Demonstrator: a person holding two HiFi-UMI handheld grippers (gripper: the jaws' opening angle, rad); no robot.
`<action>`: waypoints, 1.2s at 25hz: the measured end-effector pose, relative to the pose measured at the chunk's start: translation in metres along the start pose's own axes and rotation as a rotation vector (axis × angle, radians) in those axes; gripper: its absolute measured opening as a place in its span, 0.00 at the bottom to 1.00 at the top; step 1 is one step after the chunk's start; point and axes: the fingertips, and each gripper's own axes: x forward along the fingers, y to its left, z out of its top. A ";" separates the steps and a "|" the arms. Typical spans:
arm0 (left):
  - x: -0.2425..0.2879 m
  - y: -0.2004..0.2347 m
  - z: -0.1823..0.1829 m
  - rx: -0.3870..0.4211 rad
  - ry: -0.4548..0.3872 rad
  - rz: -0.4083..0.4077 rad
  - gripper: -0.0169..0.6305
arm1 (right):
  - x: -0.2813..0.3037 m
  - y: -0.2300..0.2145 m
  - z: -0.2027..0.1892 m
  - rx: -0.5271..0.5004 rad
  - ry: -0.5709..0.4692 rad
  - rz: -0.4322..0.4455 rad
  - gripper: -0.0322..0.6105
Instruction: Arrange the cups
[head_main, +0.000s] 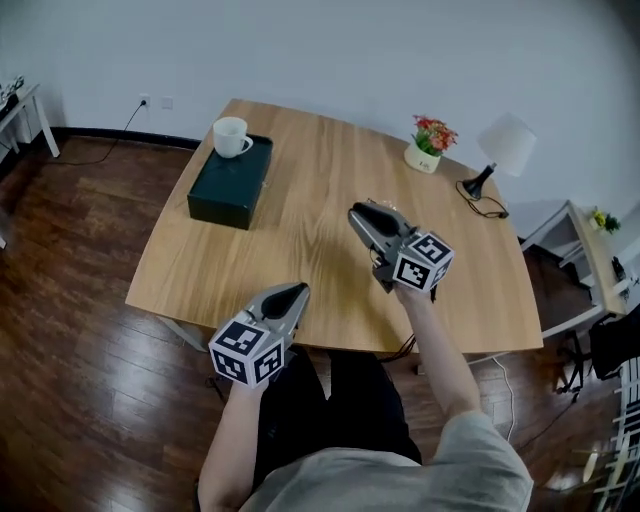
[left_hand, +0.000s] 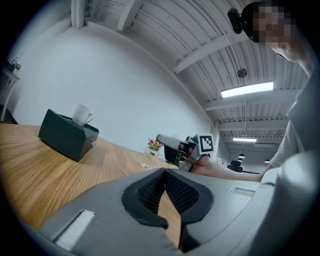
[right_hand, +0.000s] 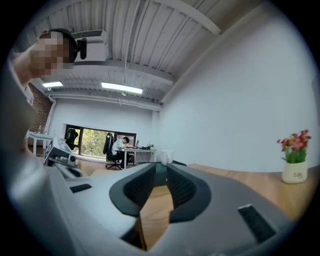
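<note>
A white cup (head_main: 231, 137) stands on top of a dark green box (head_main: 228, 190) at the far left of the wooden table (head_main: 300, 250). My left gripper (head_main: 297, 292) hovers at the table's near edge, pointing at the box, its jaws shut with nothing in them. My right gripper (head_main: 358, 213) is over the middle of the table, right of the box and well short of it. Its jaws stand a little apart and hold nothing. The left gripper view shows the cup (left_hand: 82, 114) on the box (left_hand: 67, 135). In the right gripper view the cup (right_hand: 166, 157) sits just beyond the jaws.
A small pot of red flowers (head_main: 428, 145) and a white-shaded desk lamp (head_main: 502, 148) with its cable stand at the table's far right corner. A white side table (head_main: 590, 250) is to the right, dark wooden floor all round.
</note>
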 end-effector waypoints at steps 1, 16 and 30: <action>0.003 -0.003 -0.001 0.000 0.002 -0.006 0.03 | -0.020 -0.005 -0.004 -0.018 0.009 -0.022 0.17; 0.016 -0.025 -0.023 0.166 0.097 -0.008 0.03 | -0.126 -0.083 -0.084 0.060 0.129 -0.233 0.20; 0.014 -0.024 -0.020 0.160 0.087 -0.022 0.03 | -0.087 -0.142 -0.096 0.006 0.203 -0.370 0.36</action>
